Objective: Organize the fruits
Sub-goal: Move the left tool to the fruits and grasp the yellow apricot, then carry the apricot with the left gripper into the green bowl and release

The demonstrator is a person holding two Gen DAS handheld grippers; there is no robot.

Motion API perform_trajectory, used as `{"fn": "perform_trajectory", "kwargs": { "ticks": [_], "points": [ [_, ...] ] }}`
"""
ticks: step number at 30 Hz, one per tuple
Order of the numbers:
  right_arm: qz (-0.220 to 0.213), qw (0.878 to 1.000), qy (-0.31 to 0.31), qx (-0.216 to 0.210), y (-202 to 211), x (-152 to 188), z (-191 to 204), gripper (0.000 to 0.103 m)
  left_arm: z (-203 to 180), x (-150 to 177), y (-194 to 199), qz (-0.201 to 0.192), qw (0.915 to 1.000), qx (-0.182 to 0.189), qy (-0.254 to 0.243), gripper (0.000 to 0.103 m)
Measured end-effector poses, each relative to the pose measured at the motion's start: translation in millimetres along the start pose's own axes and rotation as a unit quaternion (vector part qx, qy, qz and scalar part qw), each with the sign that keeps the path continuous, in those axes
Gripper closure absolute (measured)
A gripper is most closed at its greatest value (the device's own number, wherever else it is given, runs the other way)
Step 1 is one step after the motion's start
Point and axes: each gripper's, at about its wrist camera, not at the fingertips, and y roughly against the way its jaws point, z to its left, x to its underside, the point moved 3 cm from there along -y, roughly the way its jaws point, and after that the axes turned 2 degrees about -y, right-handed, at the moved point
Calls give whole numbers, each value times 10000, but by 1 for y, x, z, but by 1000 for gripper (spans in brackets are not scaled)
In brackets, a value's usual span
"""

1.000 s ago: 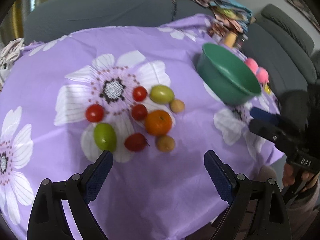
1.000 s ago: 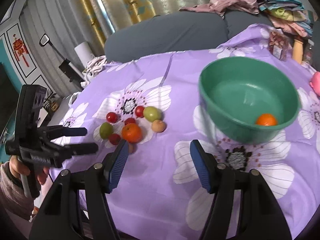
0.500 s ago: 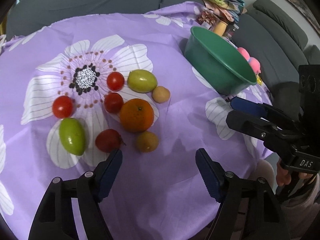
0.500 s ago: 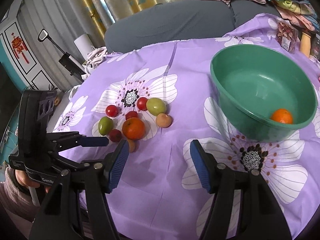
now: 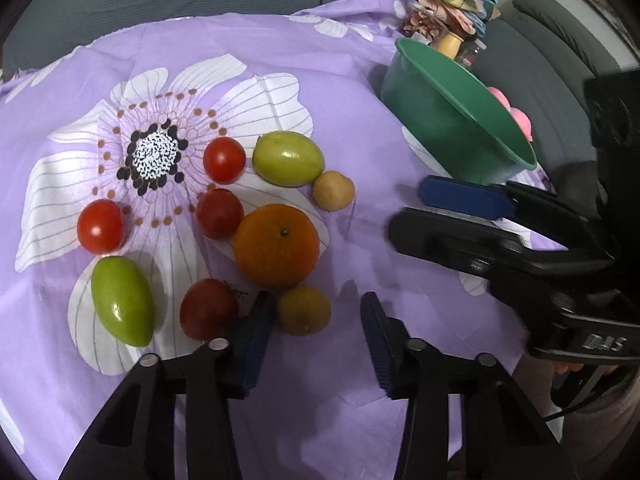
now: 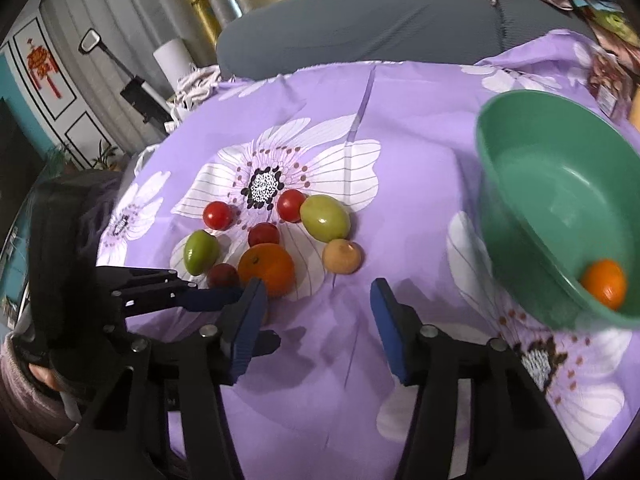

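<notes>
readable text: you get one marking only | letters "DAS" in white, seen upside down | on the black body of the right gripper [image 5: 452, 216], left wrist view | nothing else legible

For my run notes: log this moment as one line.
left gripper: open, closing around brown fruit | right gripper: open, closing, empty | bowl: one orange

A purple floral tablecloth [image 5: 328, 52] carried clustered tomatoes [image 5: 224, 159], an orange [image 5: 277, 245], and a green bowl [image 5: 452, 120] far right.
</notes>
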Motion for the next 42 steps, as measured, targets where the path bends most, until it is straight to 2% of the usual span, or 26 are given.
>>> {"fn": "perform_trajectory", "kwargs": {
  "ticks": [4, 8, 12, 14, 21, 31, 42],
  "points": [
    [189, 9997, 48, 116, -20, -9, -1, 57, 6, -1, 0, -10, 10000, 6, 57, 74],
    [399, 9988, 152, 228, -37, -15, -1, 65, 11, 1, 2, -9, 9999, 89, 123, 75],
    [530, 9974, 246, 414, -50, -20, 0, 67, 15, 3, 5, -14, 9996, 203, 170, 75],
    [593, 9967, 267, 488, -55, -22, -2, 74, 19, 7, 9, -17, 9995, 257, 207, 75],
    [642, 9958, 326, 572, -61, -23, -3, 74, 26, 17, 19, -33, 9989, 355, 304, 75],
    [94, 9996, 69, 255, -10, -8, 1, 74, 10, 14, 46, -271, 9987, 402, 131, 75],
    [-577, 9975, -296, 275, 45, 2, -19, 74, -25, -19, 50, -405, 9986, 49, -324, 75]
  ]
}}
